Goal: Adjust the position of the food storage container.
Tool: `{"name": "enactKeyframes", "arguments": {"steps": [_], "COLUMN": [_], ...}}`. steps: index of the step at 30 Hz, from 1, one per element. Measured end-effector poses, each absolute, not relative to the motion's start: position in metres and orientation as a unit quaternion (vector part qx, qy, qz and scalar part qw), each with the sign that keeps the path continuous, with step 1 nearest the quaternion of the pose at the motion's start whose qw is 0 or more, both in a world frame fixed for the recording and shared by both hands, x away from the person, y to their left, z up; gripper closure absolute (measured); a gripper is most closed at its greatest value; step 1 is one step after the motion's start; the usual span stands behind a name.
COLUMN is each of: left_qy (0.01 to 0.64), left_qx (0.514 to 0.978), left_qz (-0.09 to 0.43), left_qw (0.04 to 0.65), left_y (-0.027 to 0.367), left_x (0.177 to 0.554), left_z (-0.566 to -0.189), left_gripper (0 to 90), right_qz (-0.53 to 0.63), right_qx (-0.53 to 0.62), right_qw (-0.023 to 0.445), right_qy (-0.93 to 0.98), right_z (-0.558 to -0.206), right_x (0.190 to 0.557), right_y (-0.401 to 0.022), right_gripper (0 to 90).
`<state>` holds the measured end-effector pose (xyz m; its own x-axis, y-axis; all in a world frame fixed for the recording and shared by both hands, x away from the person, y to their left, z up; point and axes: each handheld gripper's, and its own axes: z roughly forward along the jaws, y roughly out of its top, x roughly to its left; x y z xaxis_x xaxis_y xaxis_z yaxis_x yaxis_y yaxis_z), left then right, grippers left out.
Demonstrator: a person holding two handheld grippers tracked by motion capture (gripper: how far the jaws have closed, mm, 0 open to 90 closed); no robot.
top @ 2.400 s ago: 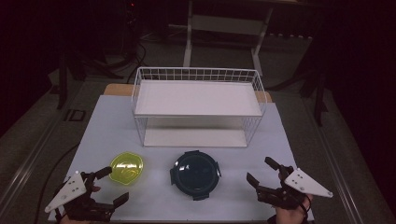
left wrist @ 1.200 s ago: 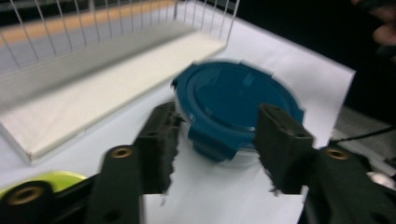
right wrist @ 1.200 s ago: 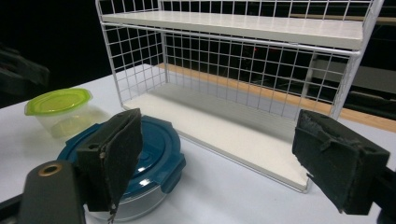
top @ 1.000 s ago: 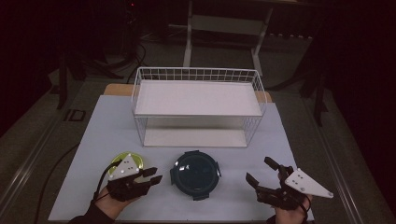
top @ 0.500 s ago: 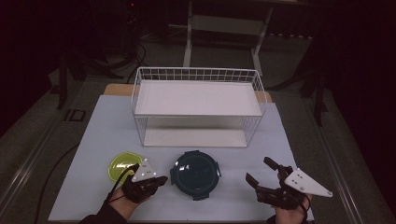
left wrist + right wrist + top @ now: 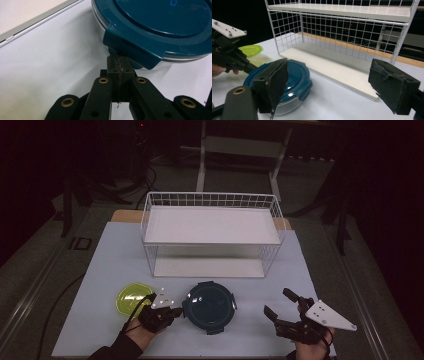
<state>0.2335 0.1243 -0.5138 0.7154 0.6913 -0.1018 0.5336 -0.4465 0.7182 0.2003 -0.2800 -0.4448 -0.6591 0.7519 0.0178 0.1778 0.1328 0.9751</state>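
- High view: the left gripper (image 6: 172, 312) lies low over the white counter (image 6: 100, 270), between the yellow-green lidded container (image 6: 131, 297) and the round teal-lidded container (image 6: 209, 306), with its tip at the teal container's left edge.
- Left gripper view: the fingers (image 6: 113, 65) are pressed flat together with nothing between them. Their tips sit right under a latch tab (image 6: 130, 51) of the teal lid; whether they actually touch it cannot be told.
- The jaws have just been closing, and they have shut empty.
- The round teal-lidded container stands on the counter near its front edge, in front of the white wire shelf rack (image 6: 212, 232) and just right of the yellow-green container.
- High view: the right gripper (image 6: 282, 312) is held in a hand (image 6: 312, 347) at the front right of the counter, well apart from the teal container.
- Right gripper view: its fingers (image 6: 274, 82) stand wide apart and hold nothing; between them the rack (image 6: 352, 37) and the teal container (image 6: 287, 80) are seen, with the left gripper (image 6: 249, 67) against the container's far side.
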Motion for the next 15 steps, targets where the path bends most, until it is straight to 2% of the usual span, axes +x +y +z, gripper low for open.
{"name": "enactKeyframes", "arguments": {"steps": [15], "left_qy": [0.352], "left_qx": [0.85], "left_qz": [0.095], "left_qw": [0.38], "left_y": [0.108], "left_x": [0.241], "left_z": [-0.513], "left_gripper": [89.0], "right_qz": [0.571], "right_qx": [0.325], "right_qw": [0.249], "right_qy": [0.712], "right_z": [-0.445], "right_x": [0.2], "right_y": [-0.279], "right_gripper": [16.1]}}
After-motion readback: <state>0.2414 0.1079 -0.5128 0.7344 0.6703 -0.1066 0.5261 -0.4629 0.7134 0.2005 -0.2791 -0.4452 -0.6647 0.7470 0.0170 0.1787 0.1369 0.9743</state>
